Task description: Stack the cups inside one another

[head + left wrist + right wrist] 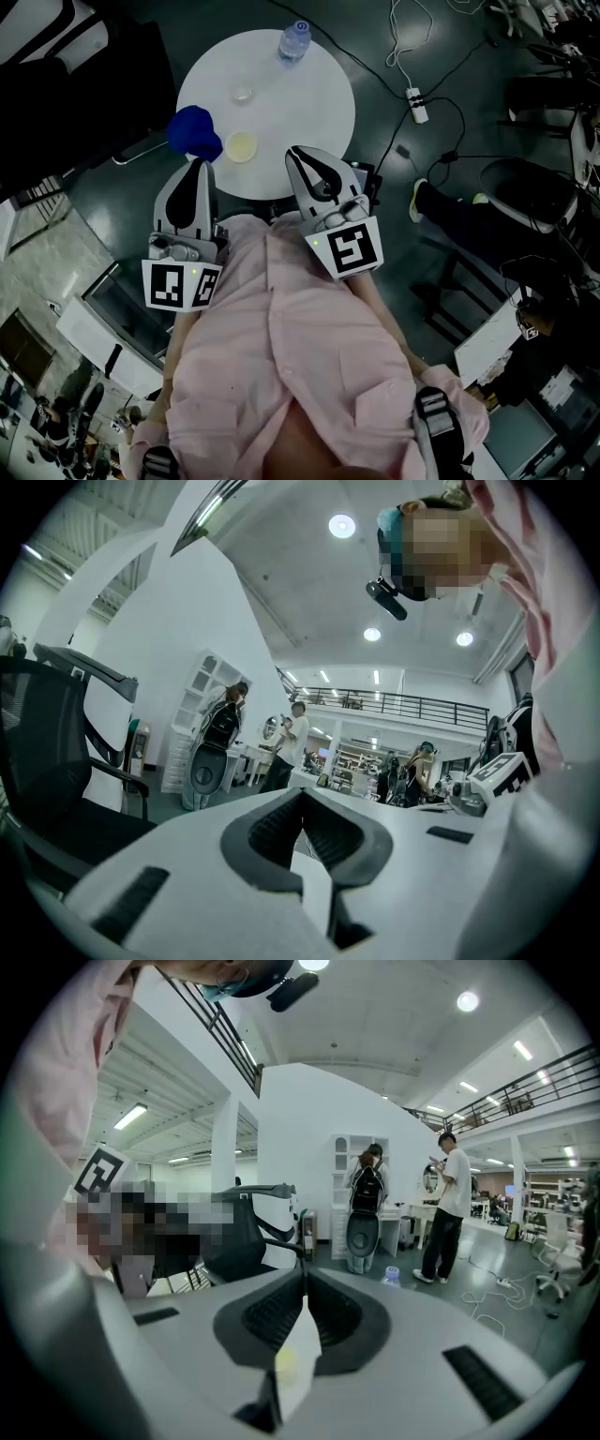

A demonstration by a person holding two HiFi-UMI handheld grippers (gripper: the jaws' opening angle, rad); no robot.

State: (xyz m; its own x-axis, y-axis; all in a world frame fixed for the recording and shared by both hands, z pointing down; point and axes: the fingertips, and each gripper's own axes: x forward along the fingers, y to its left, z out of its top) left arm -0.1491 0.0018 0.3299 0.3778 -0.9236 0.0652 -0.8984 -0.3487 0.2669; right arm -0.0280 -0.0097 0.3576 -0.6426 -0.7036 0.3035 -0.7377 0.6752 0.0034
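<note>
Table: a round white table stood just ahead of the person, with a water bottle at its far edge
Cups: a clear cup sat near the table's middle and a pale yellow cup nearer the person, the two apart and not yet stacked
Blue thing: a blue object lay at the table's left edge, just beside the yellow cup; its kind could not be told
Left gripper: the left gripper was clenched on nothing, its tip near the blue object
Right gripper: the right gripper was likewise clamped together and empty, at the table's near edge
Floor: a power strip and cables lay right of the table, and a black chair stood farther right
Blocking: a pink shirt filled the lower head view and hid both arms
Left gripper view only: a mesh chair and standing people showed beyond the left gripper
Right gripper view only: a slit below the meeting tips showed the yellow cup, and the bottle stood beyond
</note>
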